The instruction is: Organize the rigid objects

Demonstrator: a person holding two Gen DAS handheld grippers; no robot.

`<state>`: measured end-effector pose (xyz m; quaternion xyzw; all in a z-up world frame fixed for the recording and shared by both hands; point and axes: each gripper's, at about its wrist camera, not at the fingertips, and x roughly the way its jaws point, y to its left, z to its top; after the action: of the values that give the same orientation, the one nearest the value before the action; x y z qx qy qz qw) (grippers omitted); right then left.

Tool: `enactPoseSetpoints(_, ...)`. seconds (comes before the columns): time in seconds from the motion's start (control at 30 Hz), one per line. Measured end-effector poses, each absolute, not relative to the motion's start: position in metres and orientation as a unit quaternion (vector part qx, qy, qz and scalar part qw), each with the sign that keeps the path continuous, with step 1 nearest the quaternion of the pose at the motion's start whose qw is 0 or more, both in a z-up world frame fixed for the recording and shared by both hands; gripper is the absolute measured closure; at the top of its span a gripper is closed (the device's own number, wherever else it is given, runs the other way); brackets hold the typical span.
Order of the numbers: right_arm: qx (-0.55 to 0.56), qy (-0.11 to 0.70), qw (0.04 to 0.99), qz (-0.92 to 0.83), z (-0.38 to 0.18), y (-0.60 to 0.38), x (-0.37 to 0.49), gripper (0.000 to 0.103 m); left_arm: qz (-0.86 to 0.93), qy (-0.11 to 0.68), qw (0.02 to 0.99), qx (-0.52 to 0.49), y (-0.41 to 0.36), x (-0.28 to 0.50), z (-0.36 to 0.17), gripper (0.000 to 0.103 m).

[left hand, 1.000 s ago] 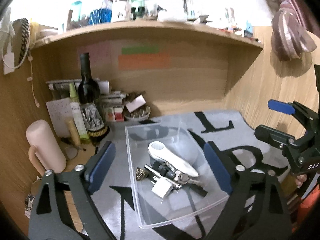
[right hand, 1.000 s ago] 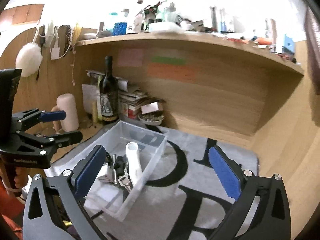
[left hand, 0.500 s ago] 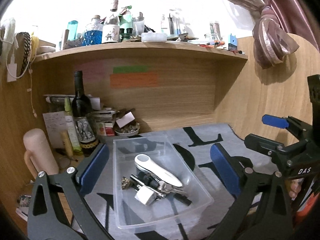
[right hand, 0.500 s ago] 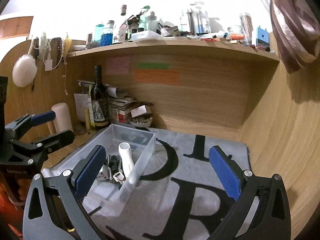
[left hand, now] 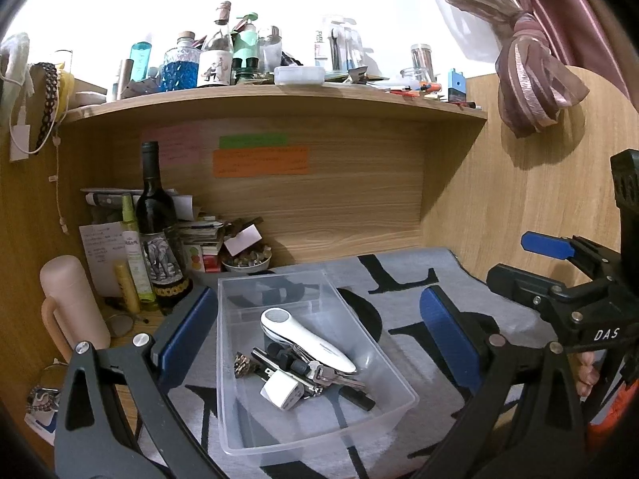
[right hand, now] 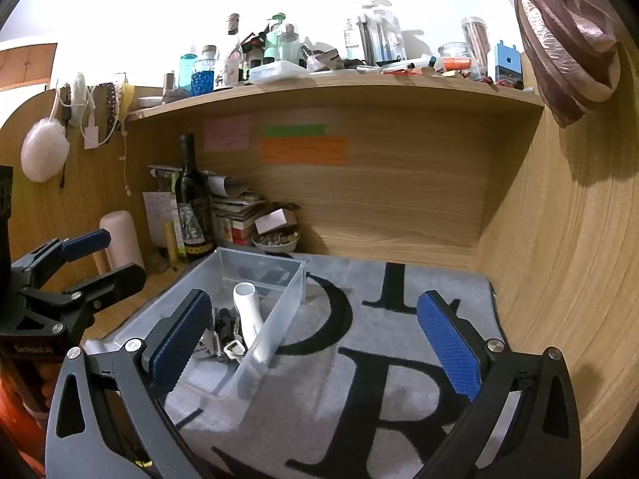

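A clear plastic bin [left hand: 393, 371] sits on a grey mat with black letters [left hand: 403, 279]. It holds a white handled tool [left hand: 307, 339], a white plug adapter [left hand: 281, 393], keys [left hand: 331, 375] and small dark parts. My left gripper [left hand: 319, 335] is open and empty, held above and in front of the bin. My right gripper [right hand: 315, 335] is open and empty over the mat, right of the bin [right hand: 287, 307]. The white tool [right hand: 249, 315] also shows in the right wrist view. Each gripper shows in the other's view, the right one [left hand: 559, 279] and the left one [right hand: 80, 267].
A wine bottle [left hand: 157, 235], a yellow-green bottle [left hand: 133, 251], a pink flask [left hand: 74, 307], stacked papers and a small bowl [left hand: 247, 261] crowd the back left corner. A shelf above [left hand: 279, 97] is packed with bottles. Wooden walls close the back and right.
Both grippers have pulled back and up from the bin, so more of the shelf and wall shows. The bin and its contents have not moved.
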<state>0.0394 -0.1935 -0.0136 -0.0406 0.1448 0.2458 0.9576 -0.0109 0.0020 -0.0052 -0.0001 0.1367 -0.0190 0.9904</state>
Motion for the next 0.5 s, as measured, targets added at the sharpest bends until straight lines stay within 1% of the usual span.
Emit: enactPoseSetpoints(0.5,-0.039,0.149,0.958,0.244,-0.0125,-0.1914,0.0390,0.000,-0.022,0.138,0.990,-0.004,0.0029,-0.0088,-0.0063,0.000)
